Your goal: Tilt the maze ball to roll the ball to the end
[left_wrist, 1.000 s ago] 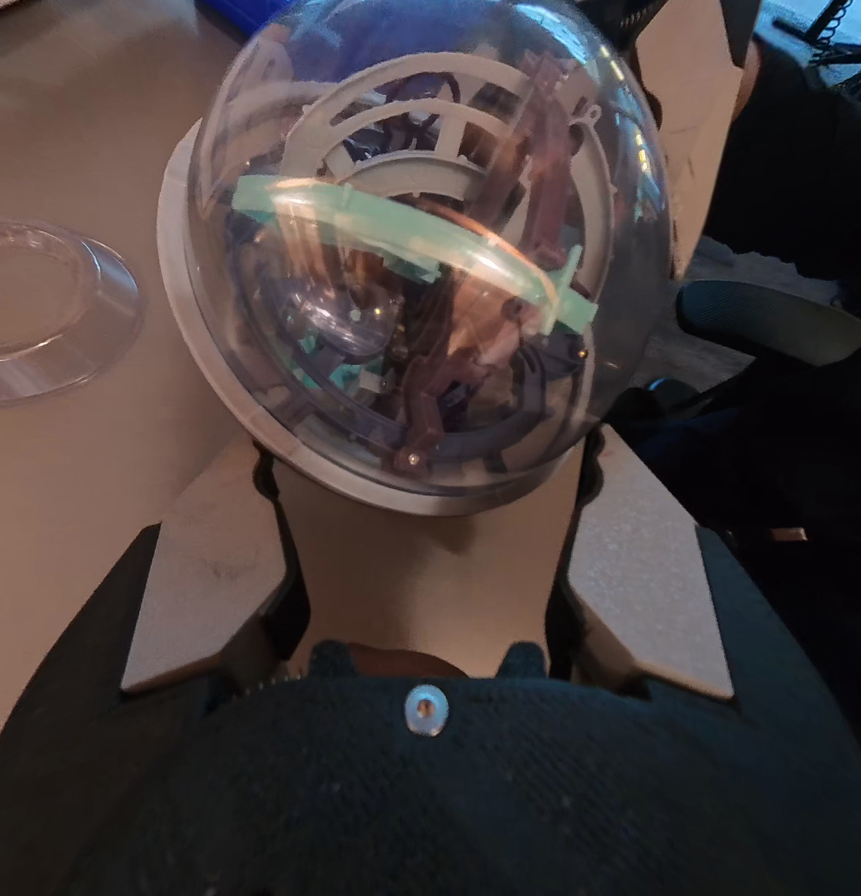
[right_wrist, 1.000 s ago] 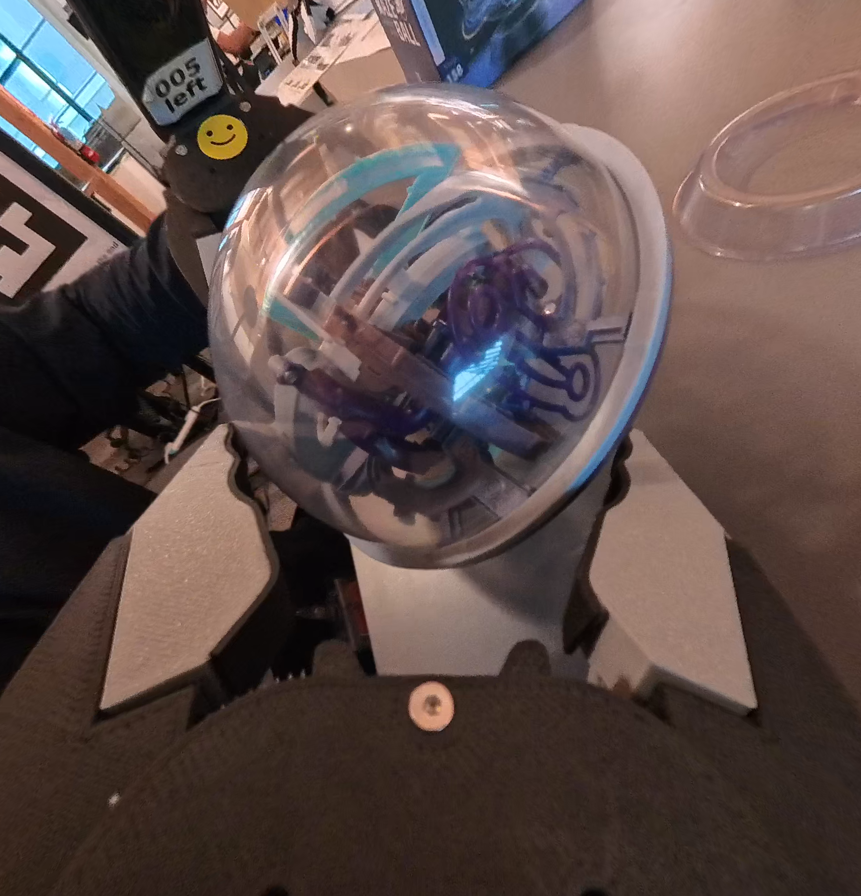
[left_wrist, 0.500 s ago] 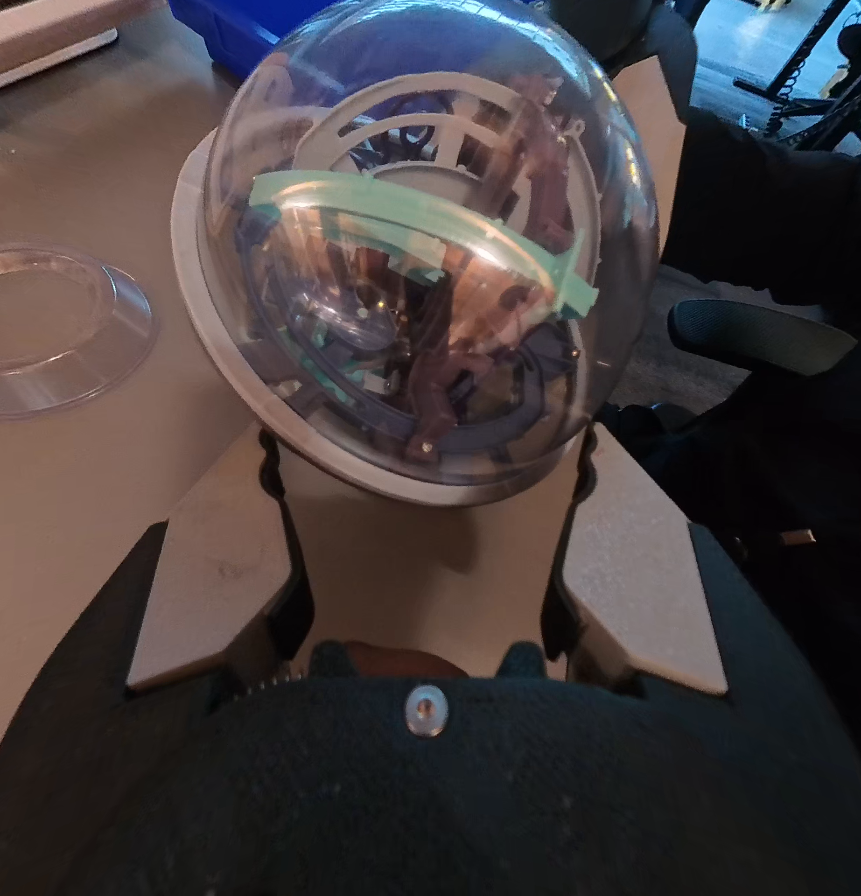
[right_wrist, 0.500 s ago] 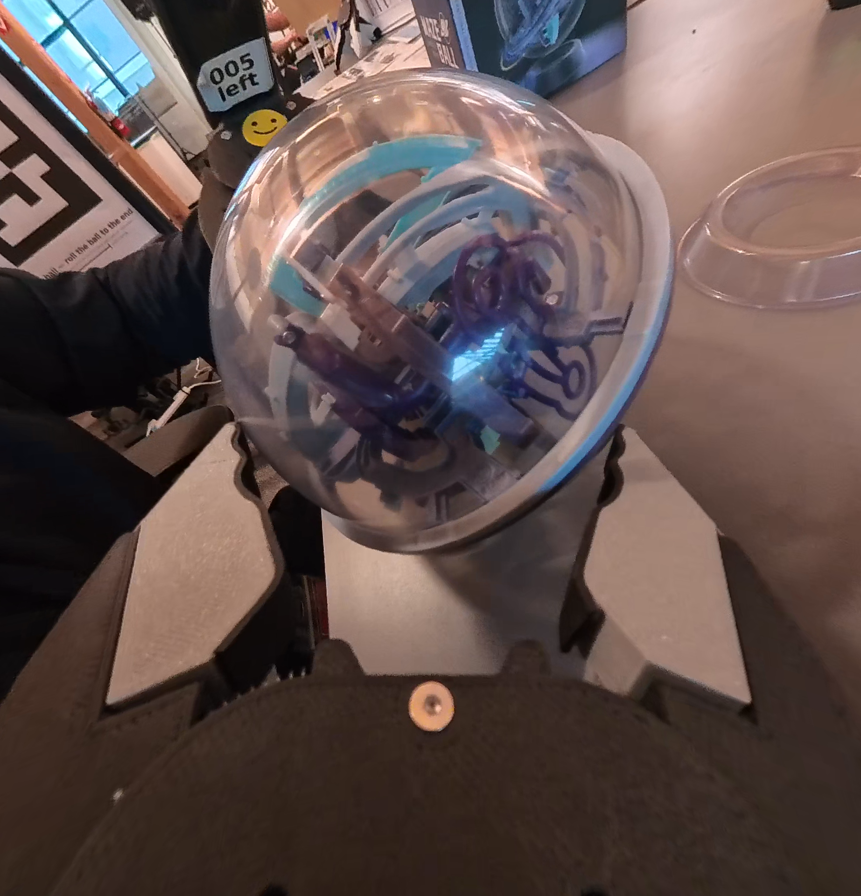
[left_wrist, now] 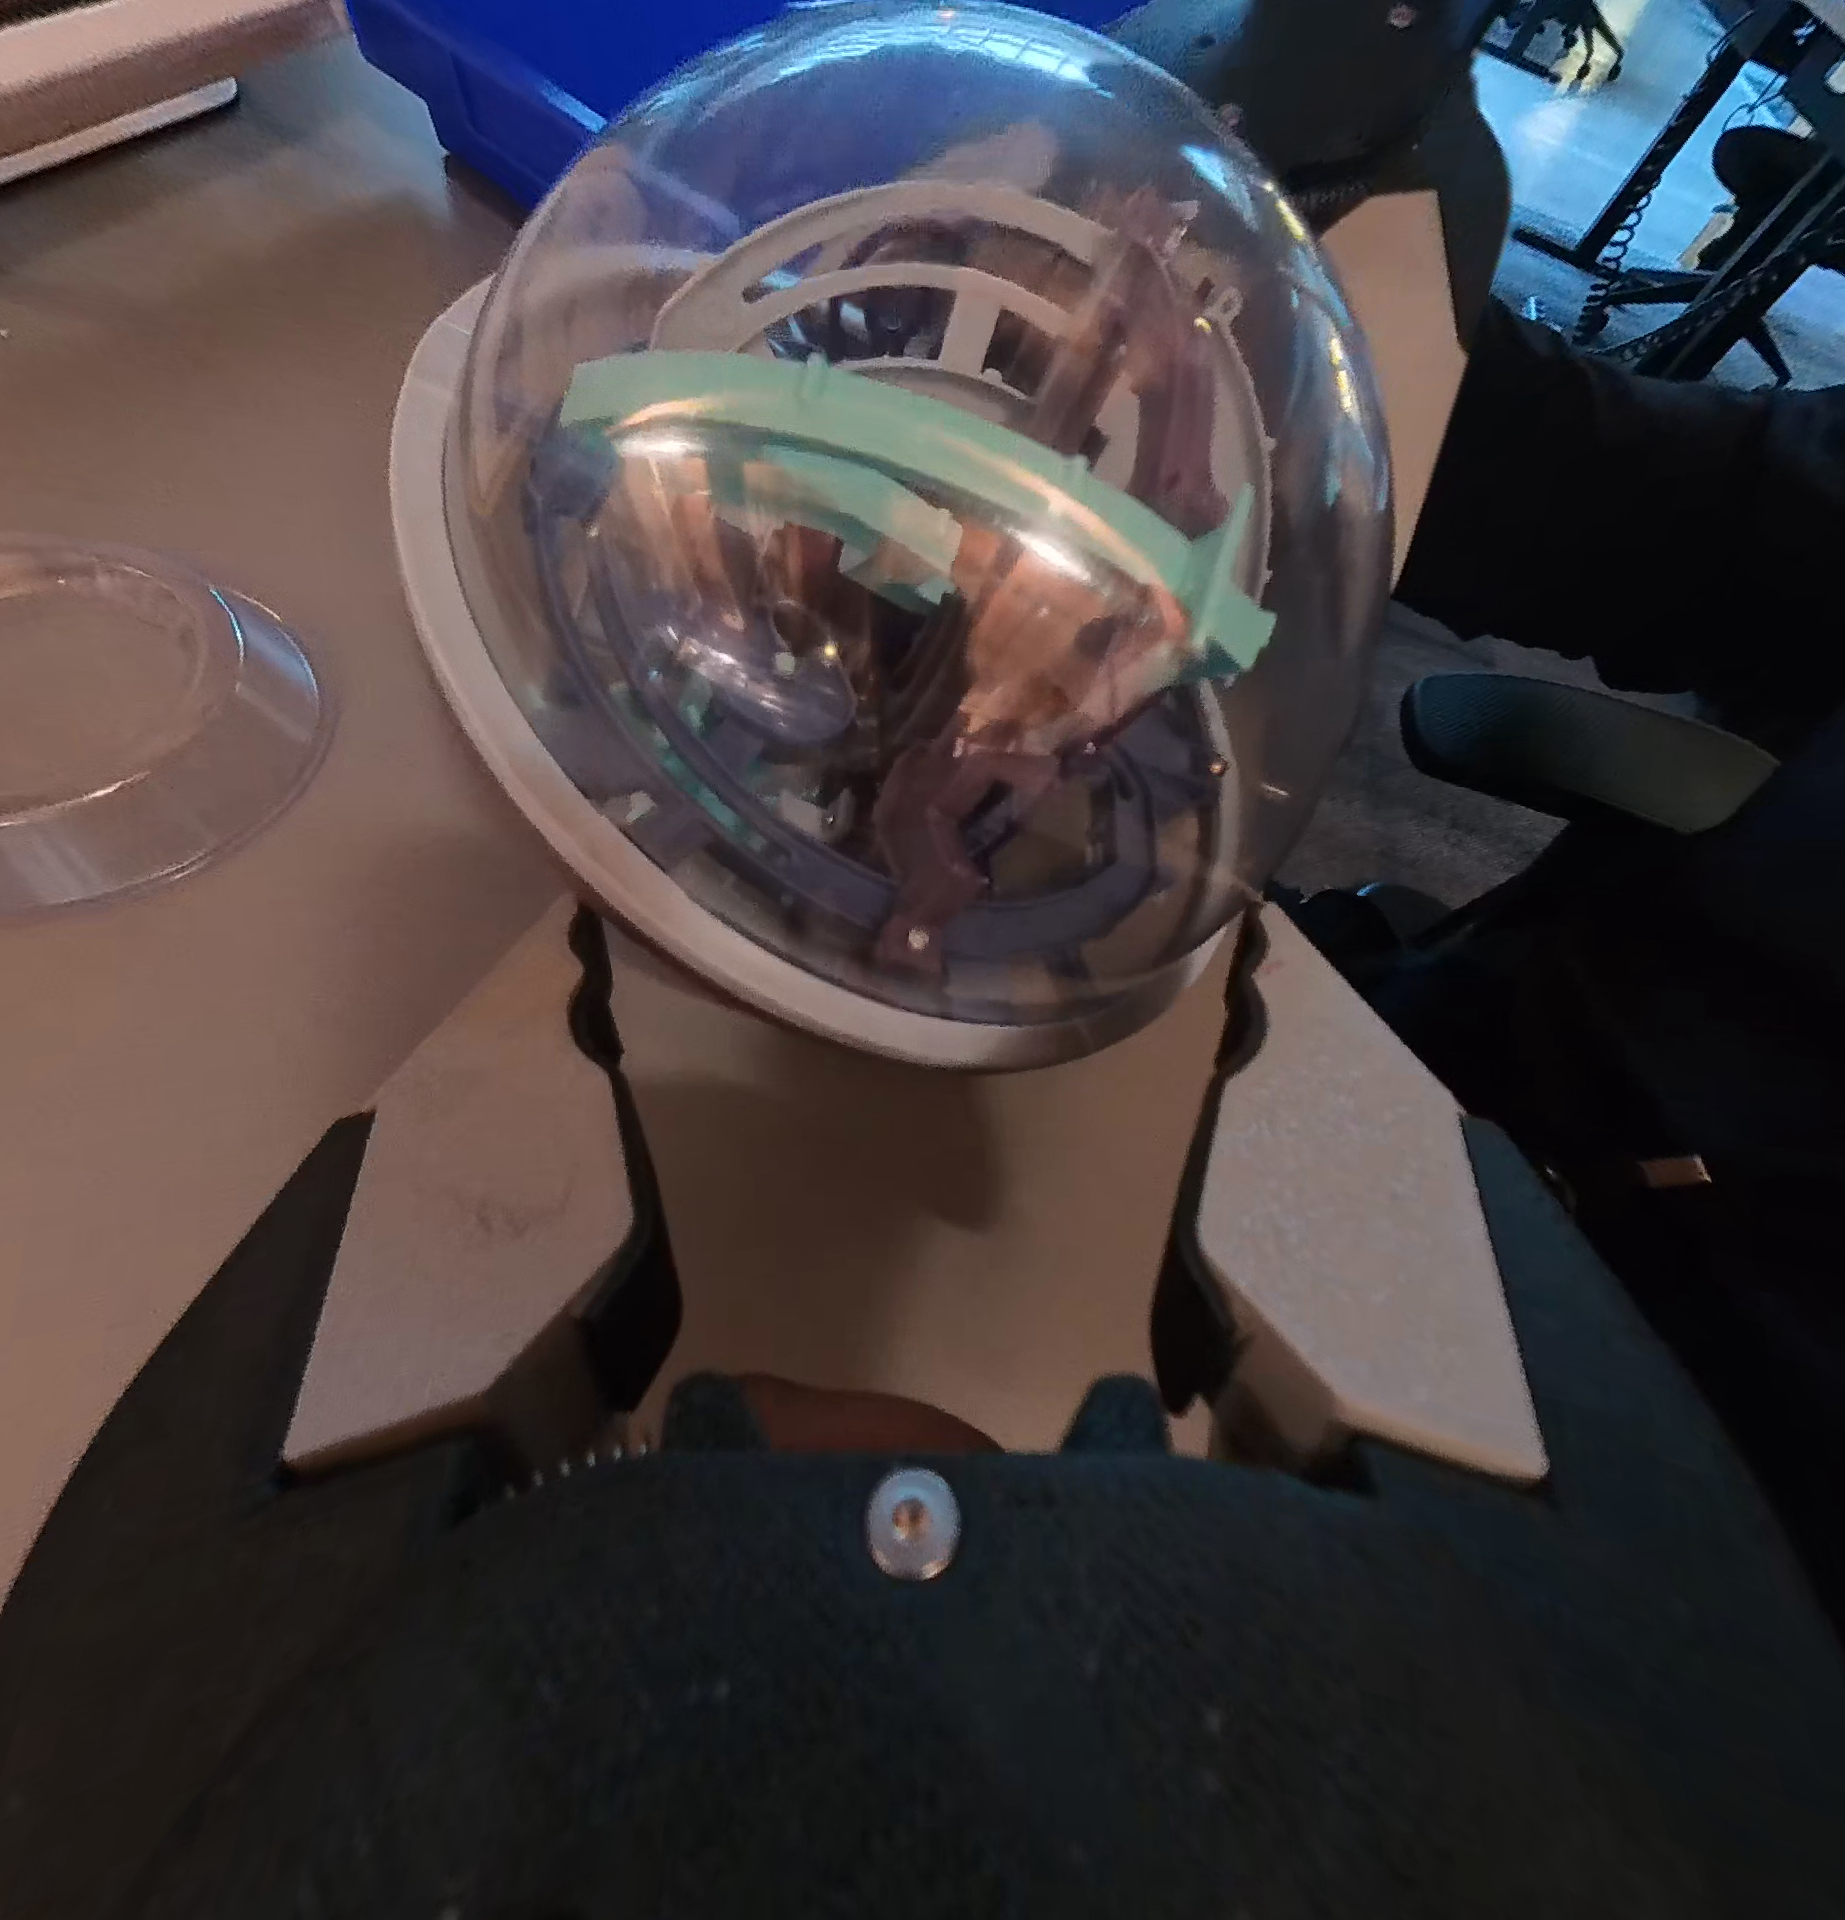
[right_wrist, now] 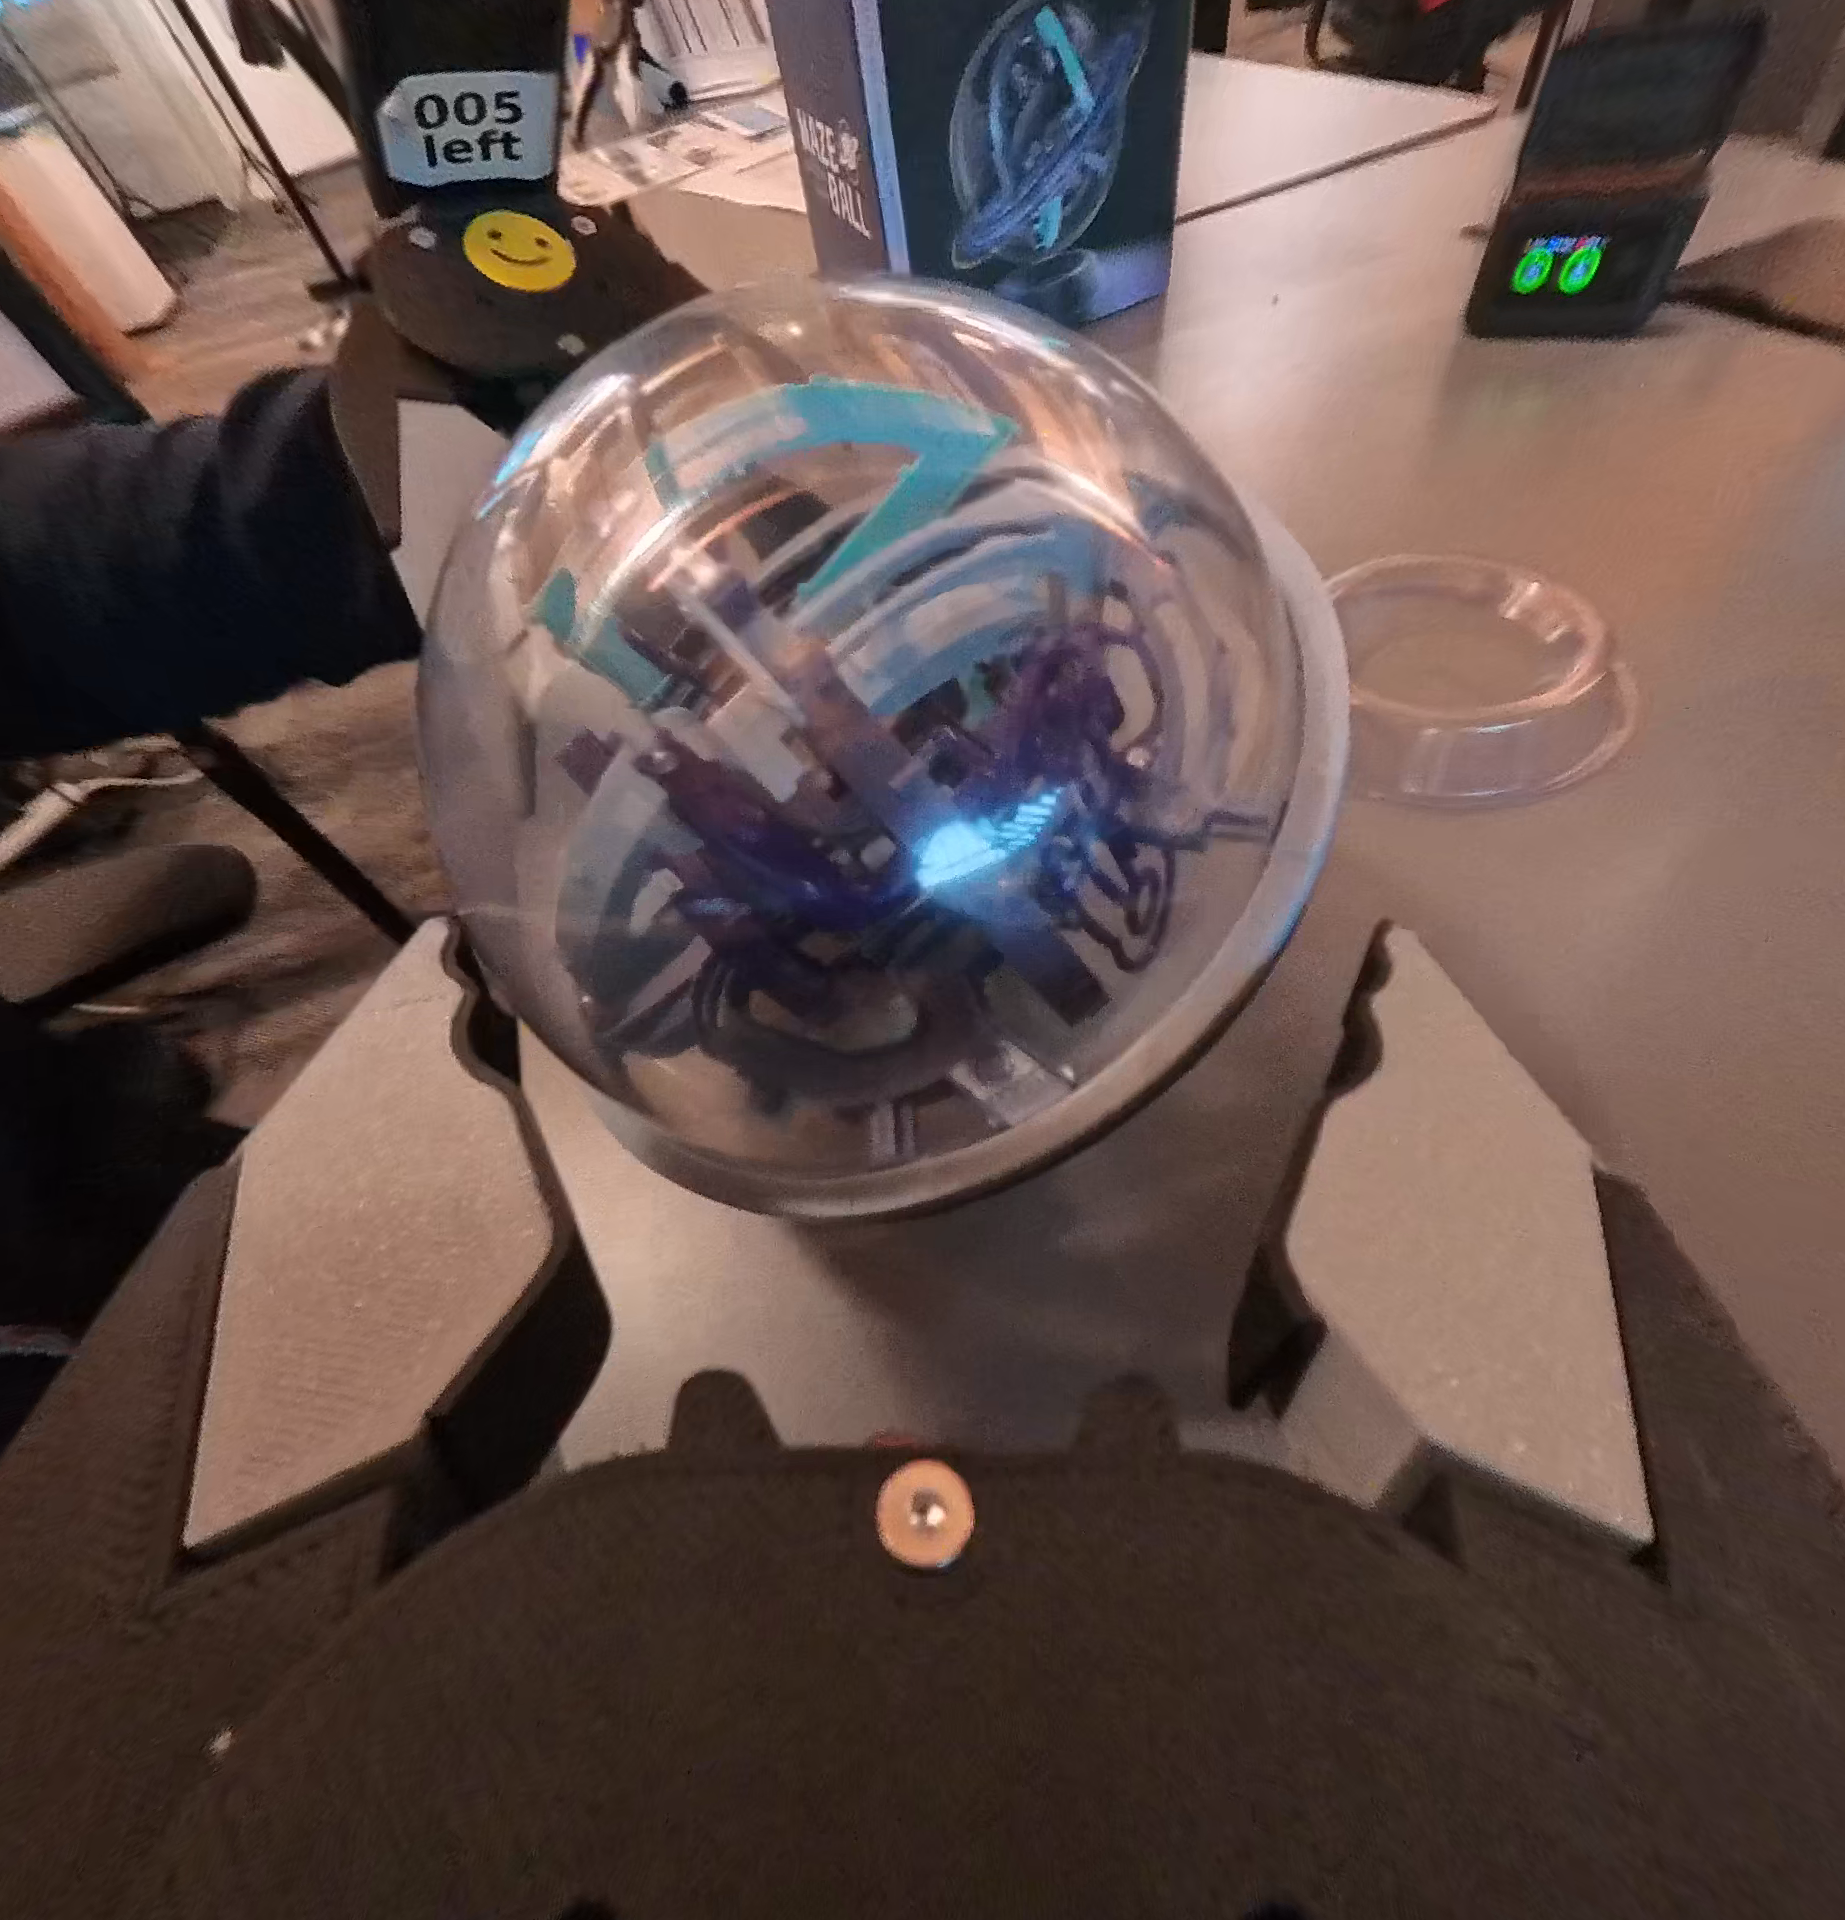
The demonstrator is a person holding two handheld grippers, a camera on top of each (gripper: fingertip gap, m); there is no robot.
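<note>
The maze ball point(left_wrist: 897, 571) is a clear sphere with a white rim band and teal, purple and white tracks inside. It is held in the air over the table edge, tilted. My left gripper point(left_wrist: 915, 935) has its jaws spread wide and pressed against the sphere's lower side. My right gripper point(right_wrist: 918, 966) clasps the opposite side of the maze ball point(right_wrist: 876, 748) the same way. The left gripper point(right_wrist: 482, 270) also shows behind the sphere in the right wrist view. I cannot pick out the small rolling ball among the tracks.
A clear plastic stand ring point(left_wrist: 118, 727) lies on the tan table point(left_wrist: 222, 364); it also shows in the right wrist view point(right_wrist: 1479, 686). A blue bin point(left_wrist: 502, 62), the toy's box point(right_wrist: 991, 145) and a black device with green lights point(right_wrist: 1593, 177) stand farther back. A chair armrest point(left_wrist: 1583, 758) is beside the table.
Both grippers have turned with the maze ball still between them. In the right wrist view the table now lies more level, and the box and black device have come into sight.
</note>
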